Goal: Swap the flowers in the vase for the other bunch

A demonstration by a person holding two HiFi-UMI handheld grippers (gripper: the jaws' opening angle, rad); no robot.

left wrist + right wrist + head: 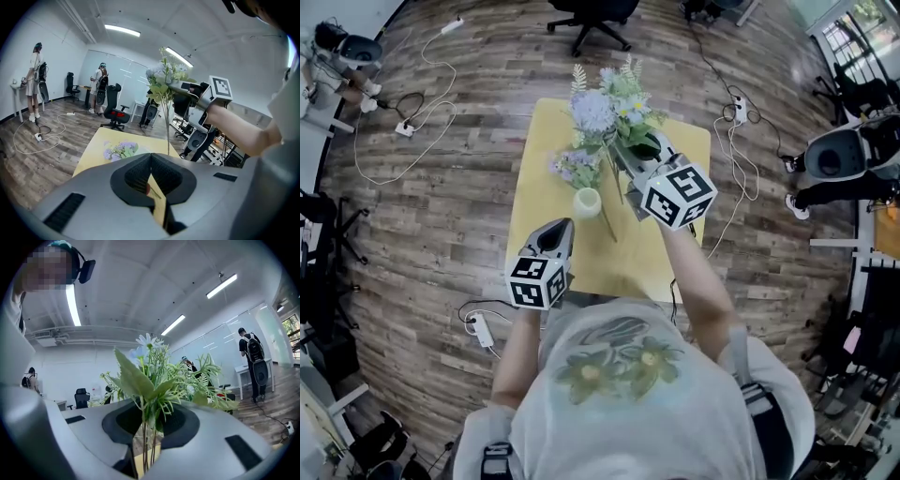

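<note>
My right gripper (636, 157) is shut on the stems of a bunch of white and pale-blue flowers with green leaves (612, 101), held in the air over the yellow table (684, 159). In the right gripper view the stems (146, 446) pass between the jaws of the right gripper (147, 430). The stem ends hang free beside a small pale vase (587, 202), which stands with nothing in it. A purple bunch (573, 167) lies on the table behind the vase. My left gripper (562, 228) hovers at the table's near edge, shut and holding nothing. In the left gripper view the vase is hidden behind the left gripper (151, 157).
Wood floor surrounds the table, with cables (412, 122) and a power strip (481, 330) on it. A black office chair (591, 19) stands beyond the table's far end, and grey equipment (834, 155) at the right. Two people (35, 79) (101, 86) stand far off.
</note>
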